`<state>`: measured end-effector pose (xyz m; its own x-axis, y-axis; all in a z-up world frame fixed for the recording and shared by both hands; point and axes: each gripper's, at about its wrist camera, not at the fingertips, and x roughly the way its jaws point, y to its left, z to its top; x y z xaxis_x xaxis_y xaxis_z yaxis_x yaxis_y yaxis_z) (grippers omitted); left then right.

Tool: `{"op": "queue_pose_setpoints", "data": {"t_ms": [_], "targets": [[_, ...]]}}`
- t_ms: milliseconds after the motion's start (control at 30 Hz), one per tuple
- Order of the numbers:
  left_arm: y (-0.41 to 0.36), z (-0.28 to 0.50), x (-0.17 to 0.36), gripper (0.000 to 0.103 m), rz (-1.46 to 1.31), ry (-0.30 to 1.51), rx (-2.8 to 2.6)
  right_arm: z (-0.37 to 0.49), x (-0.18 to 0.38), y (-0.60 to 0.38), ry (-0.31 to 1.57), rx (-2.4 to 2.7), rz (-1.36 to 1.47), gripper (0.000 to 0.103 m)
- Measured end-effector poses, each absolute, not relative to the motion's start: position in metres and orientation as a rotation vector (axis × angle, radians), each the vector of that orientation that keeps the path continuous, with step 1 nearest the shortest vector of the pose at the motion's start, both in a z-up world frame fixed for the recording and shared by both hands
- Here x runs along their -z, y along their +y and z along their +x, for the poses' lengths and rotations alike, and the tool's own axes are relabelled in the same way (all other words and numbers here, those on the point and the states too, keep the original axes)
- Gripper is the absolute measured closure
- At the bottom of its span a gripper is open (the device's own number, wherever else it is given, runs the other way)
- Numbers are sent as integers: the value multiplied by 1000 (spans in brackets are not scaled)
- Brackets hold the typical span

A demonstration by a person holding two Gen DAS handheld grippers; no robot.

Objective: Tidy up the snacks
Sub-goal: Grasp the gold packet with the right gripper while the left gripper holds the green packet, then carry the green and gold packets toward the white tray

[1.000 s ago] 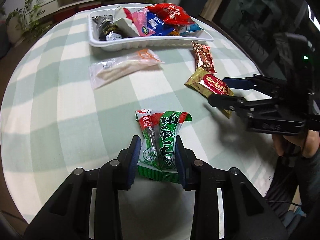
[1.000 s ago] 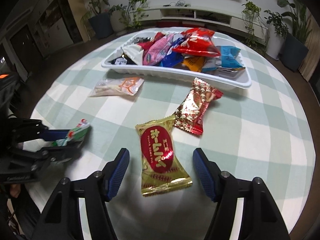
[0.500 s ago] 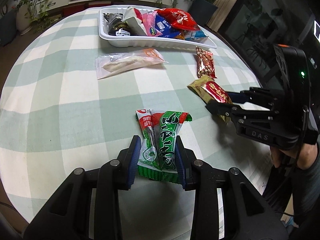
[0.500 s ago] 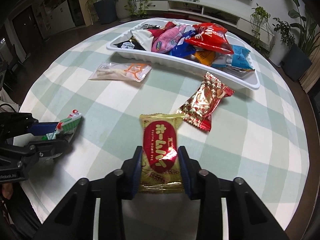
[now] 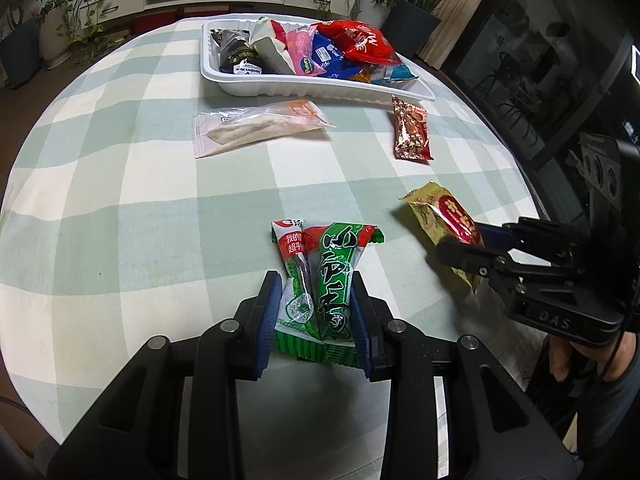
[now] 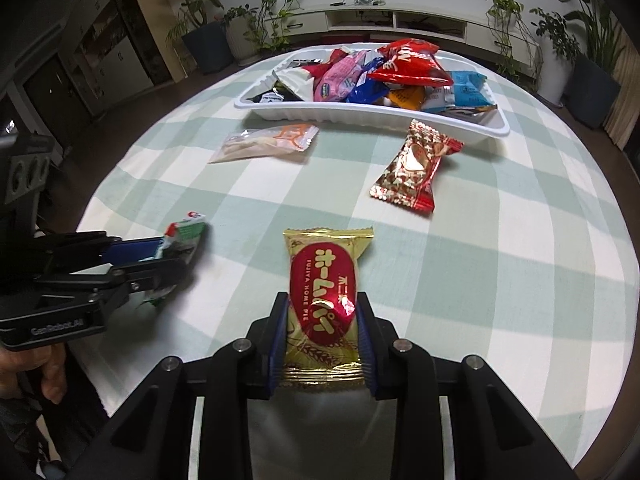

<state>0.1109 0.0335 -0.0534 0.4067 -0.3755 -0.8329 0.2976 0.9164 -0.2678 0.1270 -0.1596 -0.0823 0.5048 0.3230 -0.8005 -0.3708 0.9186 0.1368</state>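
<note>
Closing on the gold packet [image 6: 322, 304] within the last second, the right tool [image 6: 322, 340] now has its blue pads pressed against both long edges of the wrapper, where a second ago the jaws stood wide with the packet lying loose between them. Seen from the left wrist, the gold packet [image 5: 442, 220] tilts up off the counter [image 5: 120, 184], its far end raised, so the grip looks to have taken.

The left tool [image 5: 315, 312] is clamped, as it was a second ago, on the green packets [image 5: 320, 280], two slim wrappers pinched side by side.

Both hands therefore carry a load, and I judge the next step to be the carry to the white tray [image 6: 502, 126] at the far side of the counter, already piled with snacks. Two pieces lie loose on the cloth: a clear packet [image 6: 266, 144] just before the tray, and a red-and-gold candy [image 6: 412, 168] to its right, also near the tray.

The risk, as I read it, is the slick foil sliding between the pads during the lift, and the two green wrappers parting.
</note>
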Motion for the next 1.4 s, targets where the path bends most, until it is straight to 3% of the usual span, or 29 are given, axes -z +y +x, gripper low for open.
{"op": "queue_pose_setpoints", "data": {"t_ms": [1100, 1400], "targets": [[36, 116, 32, 72, -102, 1013, 403, 115, 59, -201, 888, -404, 133, 70], [54, 151, 0, 73, -120, 947, 372, 135, 31, -229, 828, -351, 159, 70]]}}
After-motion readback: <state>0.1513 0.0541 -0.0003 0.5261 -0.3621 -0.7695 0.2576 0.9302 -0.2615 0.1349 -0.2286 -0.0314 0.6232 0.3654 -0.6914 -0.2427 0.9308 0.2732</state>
